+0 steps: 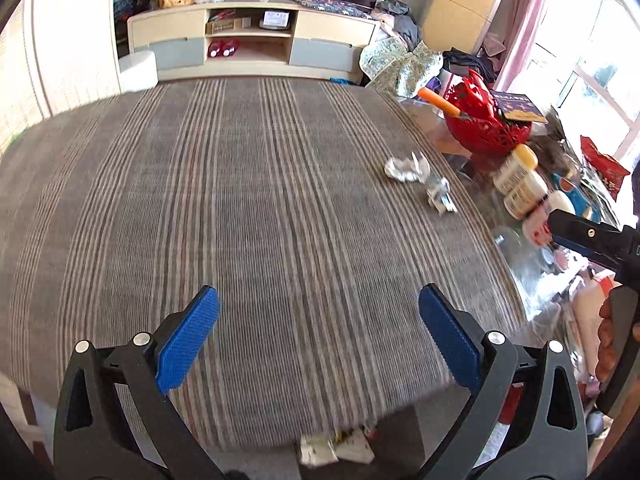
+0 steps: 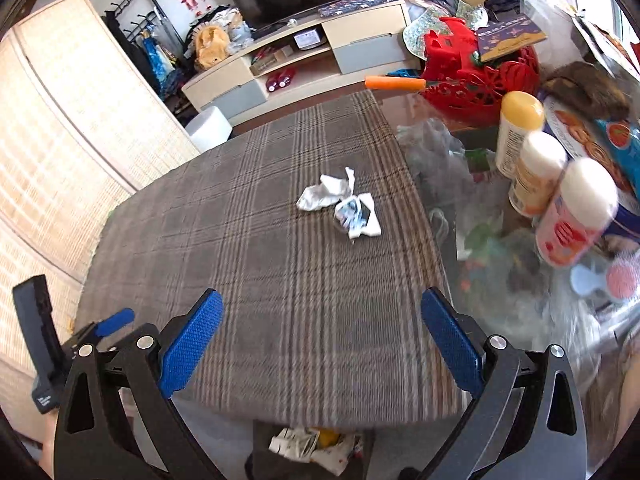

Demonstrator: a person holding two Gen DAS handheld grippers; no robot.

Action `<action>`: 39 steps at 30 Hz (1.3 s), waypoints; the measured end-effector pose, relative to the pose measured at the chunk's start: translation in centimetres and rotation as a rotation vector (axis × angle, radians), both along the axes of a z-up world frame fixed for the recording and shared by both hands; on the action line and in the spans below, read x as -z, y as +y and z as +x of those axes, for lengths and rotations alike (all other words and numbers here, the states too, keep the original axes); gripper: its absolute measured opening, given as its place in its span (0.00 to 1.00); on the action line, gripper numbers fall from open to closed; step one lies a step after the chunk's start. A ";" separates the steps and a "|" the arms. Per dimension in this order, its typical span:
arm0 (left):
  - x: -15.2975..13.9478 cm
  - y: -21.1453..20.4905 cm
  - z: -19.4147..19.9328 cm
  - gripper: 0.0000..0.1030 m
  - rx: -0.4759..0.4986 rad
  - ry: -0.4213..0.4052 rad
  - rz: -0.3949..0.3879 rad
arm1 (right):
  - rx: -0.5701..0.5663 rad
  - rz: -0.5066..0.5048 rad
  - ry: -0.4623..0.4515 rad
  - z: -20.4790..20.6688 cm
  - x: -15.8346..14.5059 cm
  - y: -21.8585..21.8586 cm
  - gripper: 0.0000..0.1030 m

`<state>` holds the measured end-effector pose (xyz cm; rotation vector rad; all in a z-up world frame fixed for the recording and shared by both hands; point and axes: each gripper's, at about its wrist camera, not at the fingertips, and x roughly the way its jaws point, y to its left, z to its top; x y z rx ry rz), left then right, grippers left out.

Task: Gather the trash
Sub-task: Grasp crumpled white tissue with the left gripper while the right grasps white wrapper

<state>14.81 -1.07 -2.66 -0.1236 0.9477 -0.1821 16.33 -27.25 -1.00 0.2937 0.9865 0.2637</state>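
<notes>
Two crumpled scraps lie on the brown plaid tablecloth (image 2: 240, 248): a white paper wad (image 2: 325, 196) and, touching it, a printed wrapper (image 2: 357, 216). The left wrist view shows the same white wad (image 1: 407, 167) and wrapper (image 1: 440, 196) far to the right. My left gripper (image 1: 319, 338) is open over the near part of the cloth (image 1: 240, 200), nothing between its blue pads. My right gripper (image 2: 322, 340) is open too, hovering short of the scraps. Below the table's near edge sits a dark bin holding crumpled trash (image 2: 316, 446), also seen in the left wrist view (image 1: 336, 446).
A glass tabletop right of the cloth is crowded: a red basket (image 2: 480, 76) with an orange-handled knife (image 2: 394, 83), several bottles (image 2: 536, 172), snack packs. A TV cabinet (image 1: 252, 44) stands beyond. A bamboo screen (image 2: 60, 152) is at left.
</notes>
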 end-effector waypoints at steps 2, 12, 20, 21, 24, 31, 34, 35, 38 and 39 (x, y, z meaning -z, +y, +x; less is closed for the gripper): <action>0.1 -0.6 2.2 0.92 0.003 -0.025 0.041 | -0.004 -0.003 0.001 2.0 1.0 0.1 0.90; 2.4 -3.4 9.5 0.92 0.054 -0.039 0.109 | -0.004 -0.060 0.081 10.9 6.5 1.3 0.45; 4.6 -7.5 12.4 0.92 0.127 -0.020 0.130 | -0.055 -0.136 0.071 11.6 7.2 2.0 0.16; 4.8 -7.8 12.7 0.92 0.132 -0.021 0.132 | -0.051 -0.142 0.060 11.6 6.9 1.9 0.15; 5.1 -9.0 13.7 0.92 0.143 -0.029 0.125 | -0.028 -0.138 0.016 11.3 5.5 0.8 0.15; 5.9 -11.0 16.0 0.91 0.156 -0.024 0.102 | 0.014 -0.178 -0.030 11.3 3.6 -1.3 0.15; 6.2 -12.1 17.0 0.88 0.175 -0.025 0.100 | 0.019 -0.171 -0.033 11.5 3.6 -1.9 0.15; 6.4 -12.5 17.4 0.86 0.192 -0.024 0.096 | 0.020 -0.163 -0.032 11.7 3.6 -2.1 0.15; 7.0 -13.2 18.1 0.72 0.217 -0.001 0.093 | 0.026 -0.153 -0.030 11.8 3.9 -2.8 0.15; 7.3 -13.5 18.3 0.64 0.227 0.011 0.094 | 0.027 -0.153 -0.028 11.8 4.0 -2.9 0.15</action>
